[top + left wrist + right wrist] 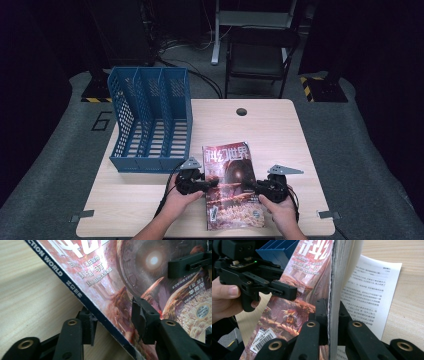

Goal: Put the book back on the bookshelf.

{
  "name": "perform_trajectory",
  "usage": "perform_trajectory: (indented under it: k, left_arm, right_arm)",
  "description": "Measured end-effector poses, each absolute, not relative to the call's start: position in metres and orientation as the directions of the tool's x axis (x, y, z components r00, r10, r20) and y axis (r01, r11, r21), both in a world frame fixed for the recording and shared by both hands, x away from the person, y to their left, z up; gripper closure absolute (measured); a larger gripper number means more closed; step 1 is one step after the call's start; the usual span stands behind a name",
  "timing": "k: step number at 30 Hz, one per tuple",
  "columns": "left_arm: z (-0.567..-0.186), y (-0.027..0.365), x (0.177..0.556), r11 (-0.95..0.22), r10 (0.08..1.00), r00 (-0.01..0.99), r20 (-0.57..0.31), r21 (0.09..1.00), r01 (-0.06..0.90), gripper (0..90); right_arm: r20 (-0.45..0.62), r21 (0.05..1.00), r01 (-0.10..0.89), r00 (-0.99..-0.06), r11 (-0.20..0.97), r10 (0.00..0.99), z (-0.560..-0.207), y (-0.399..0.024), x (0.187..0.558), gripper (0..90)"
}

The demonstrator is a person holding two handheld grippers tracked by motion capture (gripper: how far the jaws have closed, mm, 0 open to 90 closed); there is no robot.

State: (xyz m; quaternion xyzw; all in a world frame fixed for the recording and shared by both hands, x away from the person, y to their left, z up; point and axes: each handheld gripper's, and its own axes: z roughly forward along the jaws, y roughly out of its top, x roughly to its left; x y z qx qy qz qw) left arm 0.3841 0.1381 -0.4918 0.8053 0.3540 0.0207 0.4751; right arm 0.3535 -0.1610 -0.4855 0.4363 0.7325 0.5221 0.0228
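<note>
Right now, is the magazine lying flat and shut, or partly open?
Partly open. The right claw pinches most of the magazine by its page edge, raised, while one printed page hangs loose beneath.

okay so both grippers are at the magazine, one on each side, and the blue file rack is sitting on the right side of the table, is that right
Not quite. The blue file rack stands on the left side of the table, as the high view shows. The rest holds: the left gripper is at the magazine's left edge and the right gripper is at its right edge.
</note>
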Motion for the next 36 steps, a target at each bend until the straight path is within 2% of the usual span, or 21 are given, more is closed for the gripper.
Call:
perform_trajectory:
  k: [26, 36]
  left_arm:
    - [-0.462, 0.137, 0.378, -0.299, 0.581, 0.768, -0.269, 0.808, 0.509, 72.9]
    - [-0.45, 0.139, 0.376, -0.286, 0.577, 0.773, -0.263, 0.822, 0.493, 78.6]
  right_arm:
    - [0.485, 0.74, 0.67, -0.592, 0.057, 0.644, -0.478, -0.167, 0.359, 82.1]
    - [0.507, 0.705, 0.703, -0.588, 0.089, 0.63, -0.478, -0.164, 0.363, 78.1]
